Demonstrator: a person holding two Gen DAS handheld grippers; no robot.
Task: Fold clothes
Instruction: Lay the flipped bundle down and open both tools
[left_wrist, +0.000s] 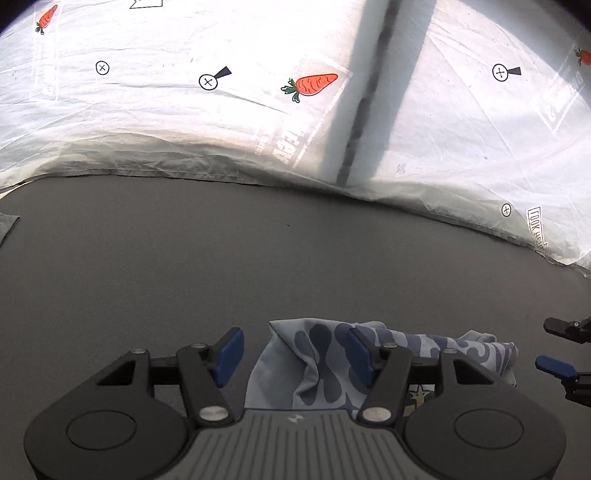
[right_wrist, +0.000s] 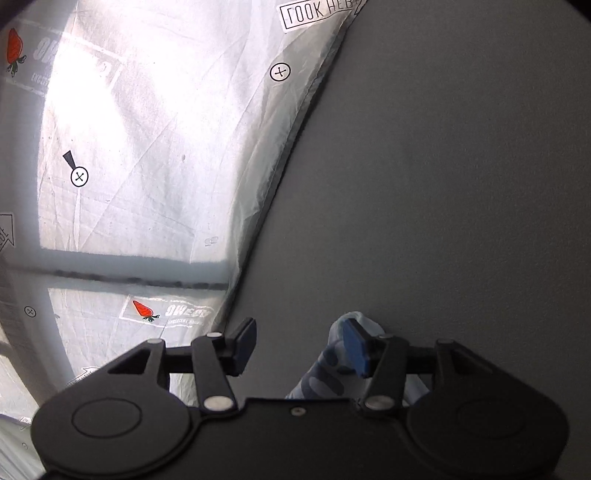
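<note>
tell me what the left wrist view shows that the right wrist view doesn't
Only the left wrist view shows the right gripper at its right edge, the crumpled width of the pale blue garment with dark blue blobs, and a large orange carrot print.

Only the right wrist view shows the boxed "LOOK HERE" lettering up close and the garment's bunched end against one blue pad.

Both show the dark grey tabletop, the translucent white printed plastic sheet, and open jaws, the left gripper included, not clamping the cloth.

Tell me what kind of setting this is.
Probably a staged home-style folding spot: a plain grey surface bordered by a white carrot-print sheet, with a crumpled blue patterned garment lying on it.
</note>
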